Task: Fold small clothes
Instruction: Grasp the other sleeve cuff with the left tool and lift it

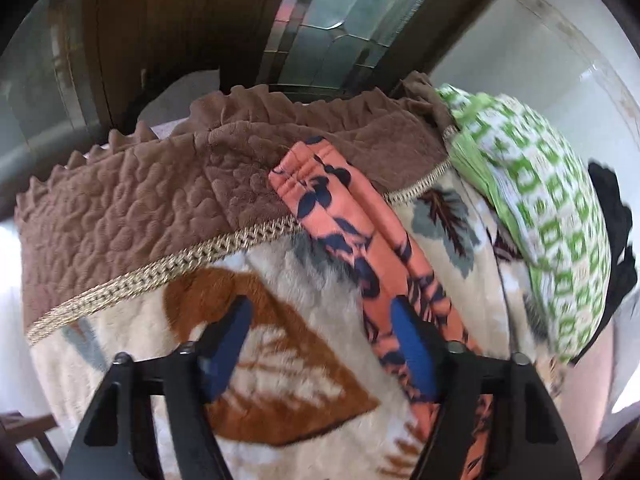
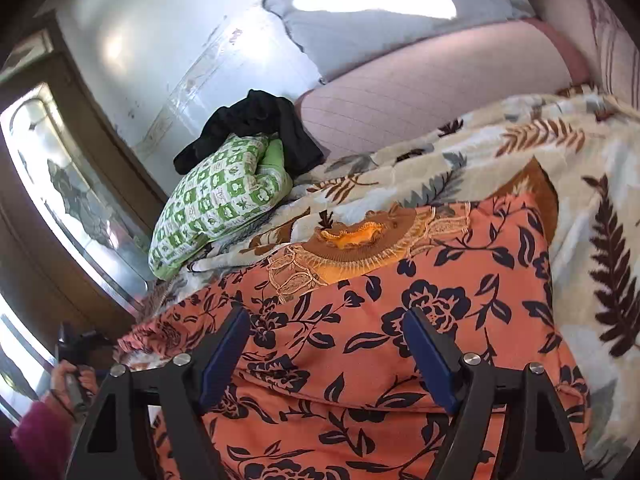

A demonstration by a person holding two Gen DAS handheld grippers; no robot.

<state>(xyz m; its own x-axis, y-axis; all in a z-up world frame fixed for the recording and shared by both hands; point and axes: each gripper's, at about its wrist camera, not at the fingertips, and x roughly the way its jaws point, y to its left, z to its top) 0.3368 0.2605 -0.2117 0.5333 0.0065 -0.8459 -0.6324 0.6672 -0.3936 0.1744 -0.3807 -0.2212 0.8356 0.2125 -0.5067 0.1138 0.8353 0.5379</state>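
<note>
Both tongs stand spread, pinching nothing. The left tongs [image 1: 320, 344] hover over the leaf-print blanket [image 1: 280, 360], the orange floral garment [image 1: 360, 232] beside their right finger, its lower end hidden. The right tongs [image 2: 324, 348] hang above that garment, spread on the bed beneath a green checked pillow [image 2: 216, 200] by the wall.

An orange garment [image 2: 400, 320] printed with dark navy flowers lay spread flat on the leaf-patterned blanket [image 2: 580, 168], filling the near part of the right wrist view. At its far edge sat a brown-and-orange embroidered neckline [image 2: 360, 244]. In the left wrist view it looked bunched into a narrow strip.
</note>
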